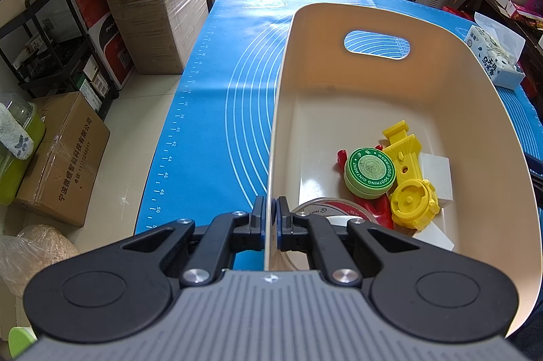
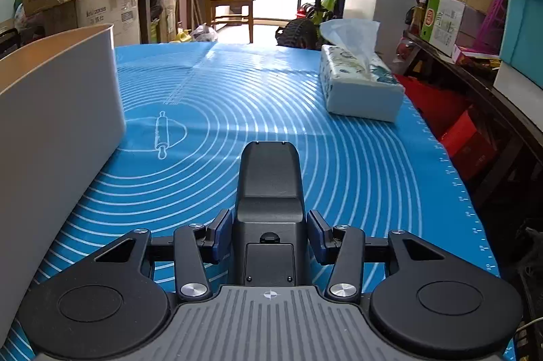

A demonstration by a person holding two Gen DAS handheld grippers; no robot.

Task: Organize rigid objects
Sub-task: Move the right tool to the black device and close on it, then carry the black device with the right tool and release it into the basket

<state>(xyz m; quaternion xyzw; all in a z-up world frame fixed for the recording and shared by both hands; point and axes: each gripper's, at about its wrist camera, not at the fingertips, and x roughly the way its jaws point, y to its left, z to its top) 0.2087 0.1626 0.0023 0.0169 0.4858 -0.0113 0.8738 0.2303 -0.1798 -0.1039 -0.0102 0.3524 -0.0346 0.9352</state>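
A cream plastic bin (image 1: 373, 18) stands on the blue mat (image 1: 217, 110). My left gripper (image 1: 270, 218) is shut on the bin's left wall near its rim. Inside the bin lie a green ointment tin (image 1: 370, 171), a yellow toy (image 1: 409, 171), a red piece (image 1: 341, 157), white blocks (image 1: 437, 174) and a clear-rimmed disc (image 1: 325, 208). In the right wrist view the bin's grey outer wall (image 2: 57, 130) is at the left. My right gripper (image 2: 269, 235) is around a black device (image 2: 269, 191) lying on the mat; its pads (image 2: 220, 233) stand slightly off its sides.
A tissue box (image 2: 359, 89) sits on the mat's far right; it also shows in the left wrist view (image 1: 495, 59). Cardboard boxes (image 1: 152, 8) and a black rack (image 1: 51, 38) stand left of the table. A shelf with boxes (image 2: 475, 32) lines the right side.
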